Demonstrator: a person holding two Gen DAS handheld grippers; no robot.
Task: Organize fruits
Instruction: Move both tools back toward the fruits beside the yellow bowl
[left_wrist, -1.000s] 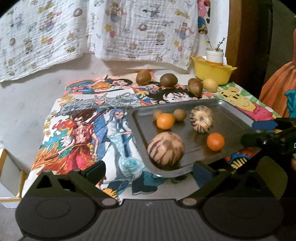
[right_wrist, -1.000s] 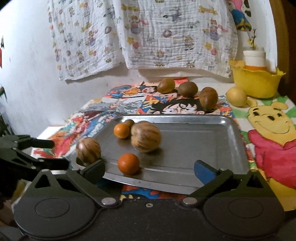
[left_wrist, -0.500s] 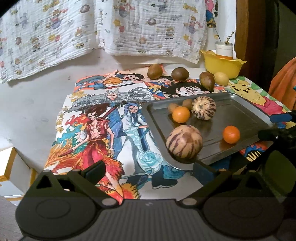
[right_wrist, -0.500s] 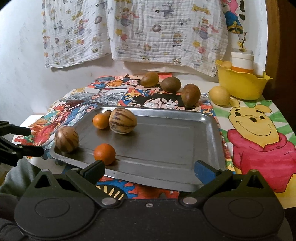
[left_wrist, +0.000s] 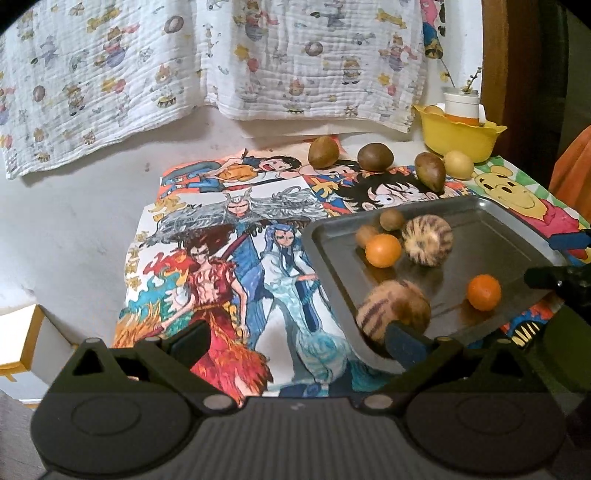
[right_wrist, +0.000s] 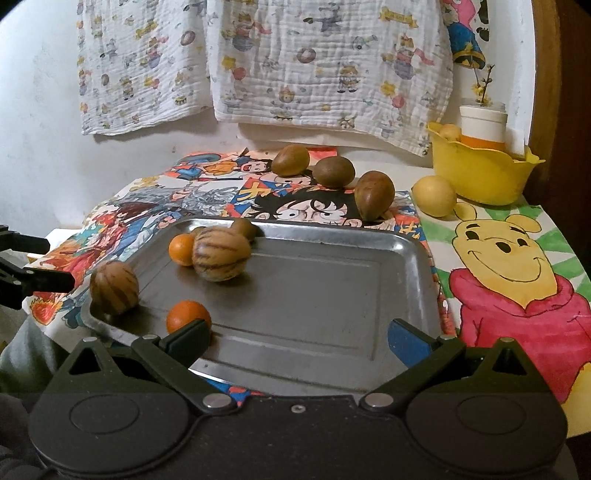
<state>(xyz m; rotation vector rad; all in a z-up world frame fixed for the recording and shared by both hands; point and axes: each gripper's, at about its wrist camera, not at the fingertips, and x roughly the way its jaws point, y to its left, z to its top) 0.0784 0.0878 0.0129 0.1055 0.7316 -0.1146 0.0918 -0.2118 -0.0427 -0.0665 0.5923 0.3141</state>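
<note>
A metal tray lies on the cartoon-print cloth. In it are two striped melons, two oranges and two small brown fruits. Three brown fruits and a yellow fruit lie on the cloth behind the tray. My left gripper is open and empty, at the tray's near left corner. My right gripper is open and empty over the tray's front edge.
A yellow bowl with a white cup and a fruit stands at the back right. A printed cloth hangs on the wall. The table's left edge drops off past the cloth.
Both grippers have pulled back and shifted a little; the left view swung left. The tray now lies lower and flatter on the cloth. The fruits stay in the tray.
</note>
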